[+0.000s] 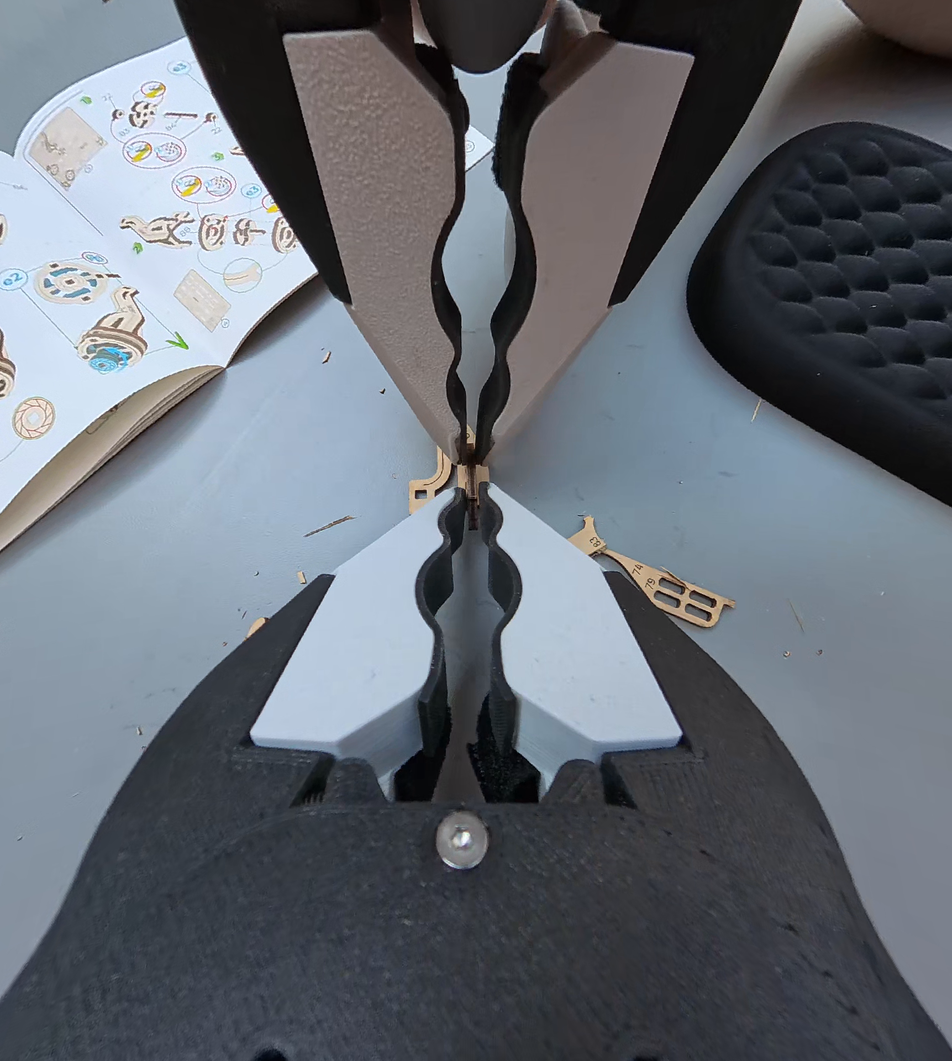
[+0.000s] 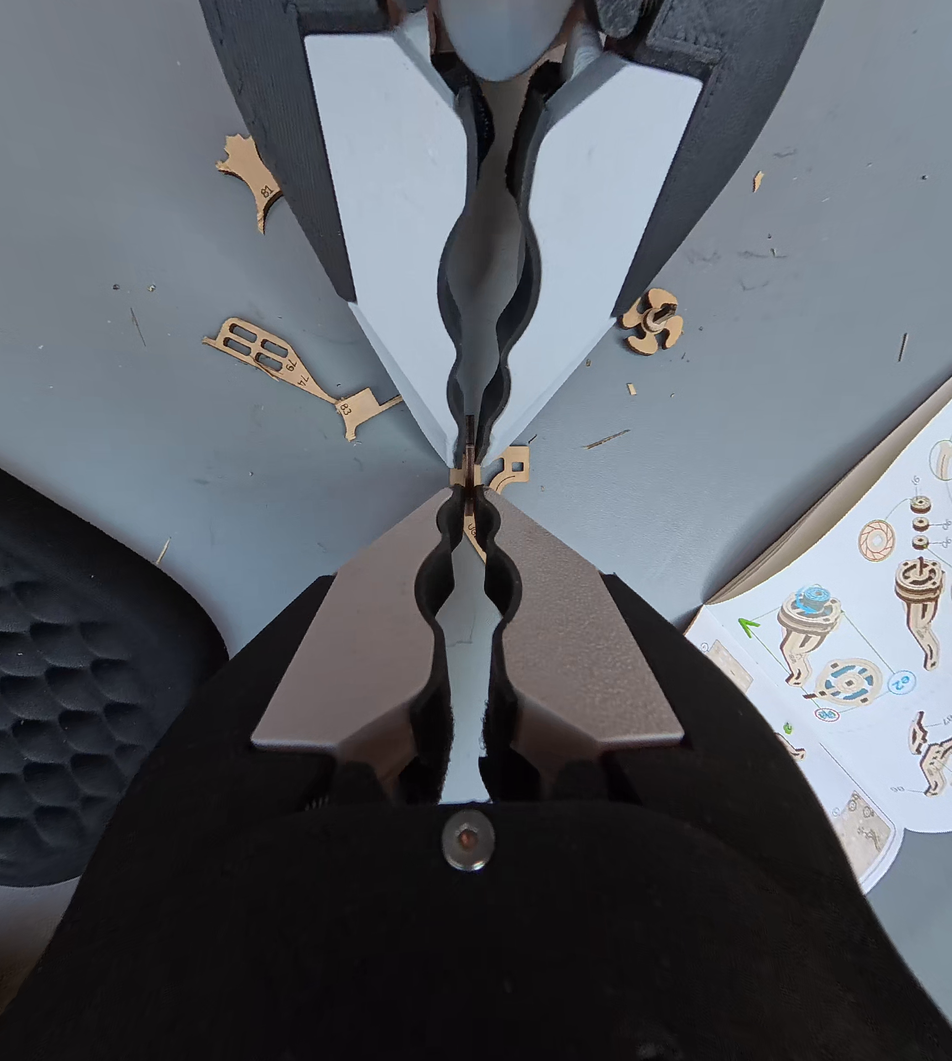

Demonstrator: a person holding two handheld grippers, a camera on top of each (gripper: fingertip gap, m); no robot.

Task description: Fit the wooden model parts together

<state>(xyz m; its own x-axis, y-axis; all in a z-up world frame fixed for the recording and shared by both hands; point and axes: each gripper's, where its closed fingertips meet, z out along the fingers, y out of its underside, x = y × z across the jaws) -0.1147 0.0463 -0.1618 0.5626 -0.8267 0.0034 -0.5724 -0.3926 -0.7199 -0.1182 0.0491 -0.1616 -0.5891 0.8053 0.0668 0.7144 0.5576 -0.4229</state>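
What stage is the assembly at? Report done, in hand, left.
Done: one small flower-shaped assembly lies finished on the table. In hand: the left gripper and right gripper meet tip to tip, each shut on a small wooden piece. Left: the loose offcut strip and the curved piece lie unused.

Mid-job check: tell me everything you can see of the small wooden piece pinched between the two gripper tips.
The small wooden piece is thin, pale laser-cut plywood with dark scorched edges, seen edge-on. The left gripper and the right gripper meet tip to tip, each closed on it from opposite ends, holding it above the grey table. Only a short stretch shows between the tips; whether it is one part or two being joined cannot be told.
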